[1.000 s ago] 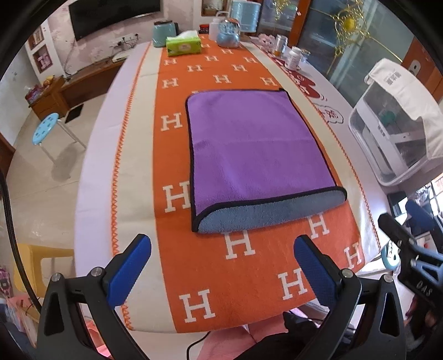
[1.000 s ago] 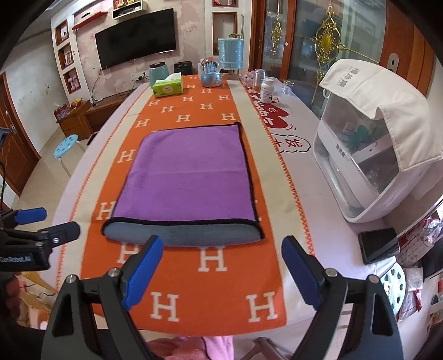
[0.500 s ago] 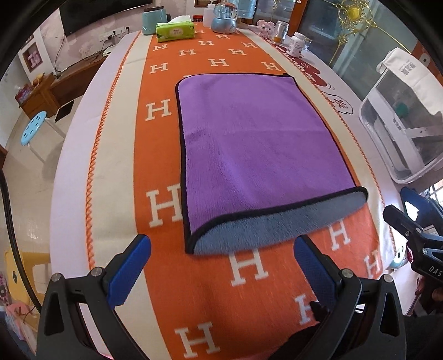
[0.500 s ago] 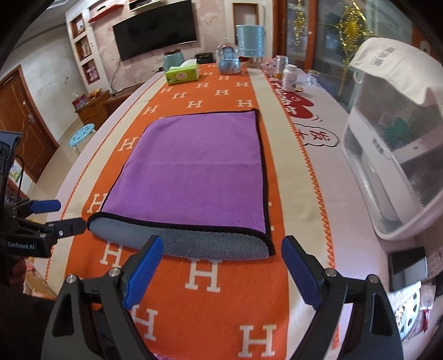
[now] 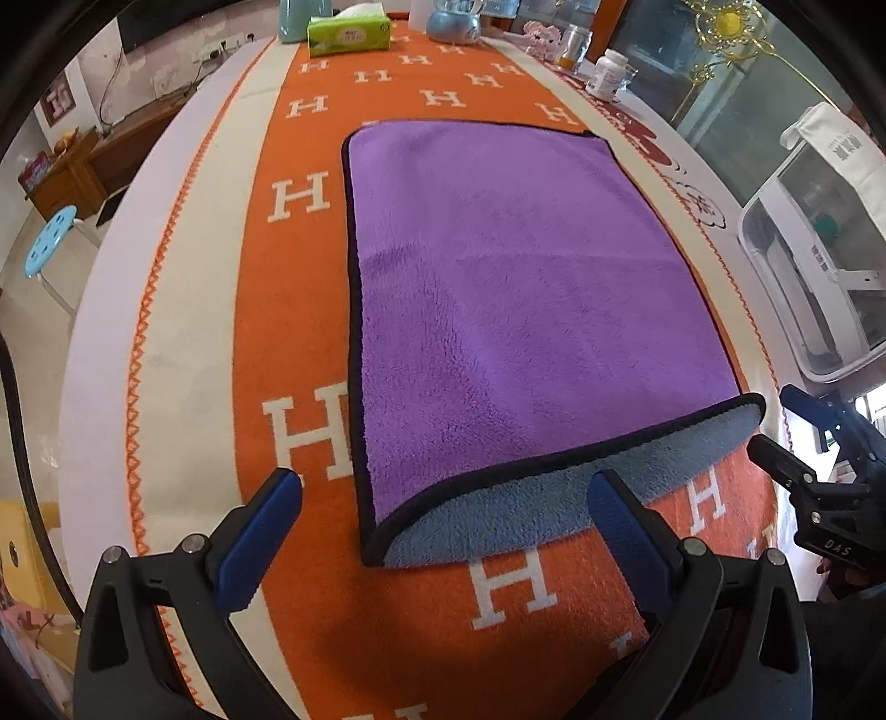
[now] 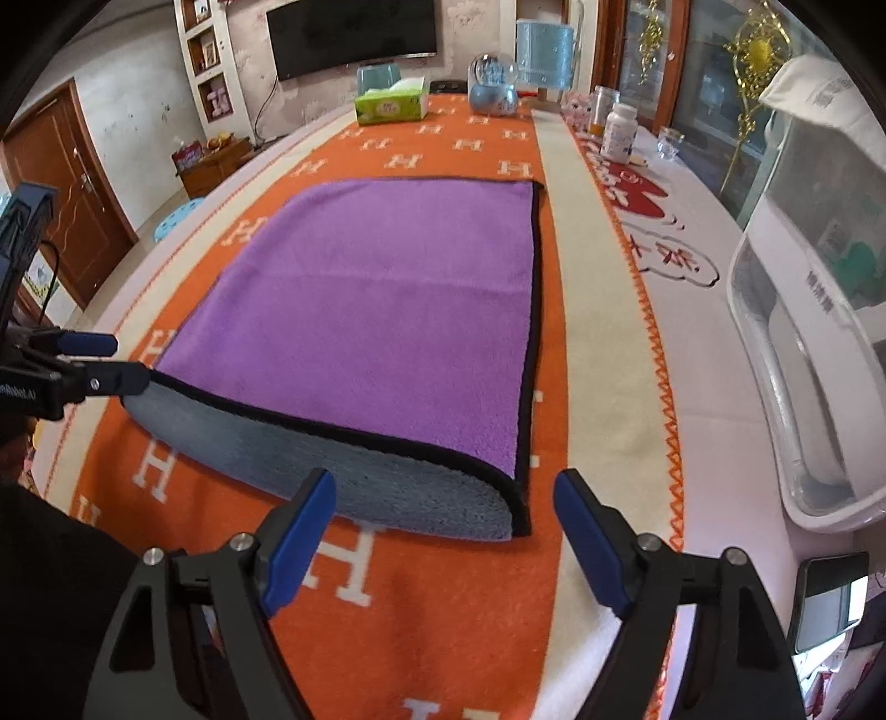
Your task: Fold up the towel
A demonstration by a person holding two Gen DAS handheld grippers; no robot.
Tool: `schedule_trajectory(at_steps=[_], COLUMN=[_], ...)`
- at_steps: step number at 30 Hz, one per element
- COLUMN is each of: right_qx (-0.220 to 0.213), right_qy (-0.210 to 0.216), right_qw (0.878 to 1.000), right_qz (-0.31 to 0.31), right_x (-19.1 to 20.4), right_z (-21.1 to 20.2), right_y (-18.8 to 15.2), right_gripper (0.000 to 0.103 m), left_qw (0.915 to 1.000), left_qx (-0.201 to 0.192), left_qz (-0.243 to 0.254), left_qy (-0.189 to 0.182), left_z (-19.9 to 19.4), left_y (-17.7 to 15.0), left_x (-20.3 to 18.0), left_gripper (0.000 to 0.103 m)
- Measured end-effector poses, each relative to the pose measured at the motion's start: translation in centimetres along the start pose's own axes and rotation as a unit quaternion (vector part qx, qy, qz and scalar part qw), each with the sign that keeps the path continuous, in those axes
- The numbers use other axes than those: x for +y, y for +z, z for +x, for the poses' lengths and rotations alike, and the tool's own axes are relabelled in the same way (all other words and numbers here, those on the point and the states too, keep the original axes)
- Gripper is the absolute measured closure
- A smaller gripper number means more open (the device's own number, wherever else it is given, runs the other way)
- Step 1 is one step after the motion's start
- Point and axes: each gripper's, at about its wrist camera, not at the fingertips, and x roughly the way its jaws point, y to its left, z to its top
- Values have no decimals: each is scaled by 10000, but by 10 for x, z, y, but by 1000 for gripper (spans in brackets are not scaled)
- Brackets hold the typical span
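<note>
Towel (image 5: 515, 310) purple, folded, grey fold edge nearest, flat mid-runner (image 5: 288, 332) on long table (image 6: 714, 354). Left gripper (image 5: 443, 531) and right gripper (image 6: 443, 531) both spread wide at near corners, grasping nothing. Tissue box (image 6: 392, 105) far end; TV (image 6: 354, 33) on far wall.

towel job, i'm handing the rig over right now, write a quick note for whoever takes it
Left tool: open, empty, low over the towel's near left corner.
Right tool: open, empty, low over the near right corner.
Purple towel: flat on the orange H-pattern table runner, already folded once, with the grey underside showing along the rounded near fold.
Done: the first fold.
Left: probably grip both near corners and fold again towards the far edge, then square it up.
</note>
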Motion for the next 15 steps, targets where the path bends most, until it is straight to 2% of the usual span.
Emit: schedule_trajectory(at_steps=[5, 9, 15], right_qx=[210, 308, 332], right_qy=[7, 56, 100], right_qw=[9998, 9995, 9994], right_qz=[-66, -45, -71], right_x=[-7, -12, -15], right_z=[16, 21, 21], right_y=[-4, -6, -6], right_gripper=[32, 39, 49], left_qw=[9999, 9997, 9996], left_qx=[143, 237, 294], left_qz=[83, 67, 49], left_qy=[48, 71, -23], left_z=[11, 18, 21], left_y=[-1, 0, -2], left_x=[-3, -7, -11], left_gripper=[1, 9, 29])
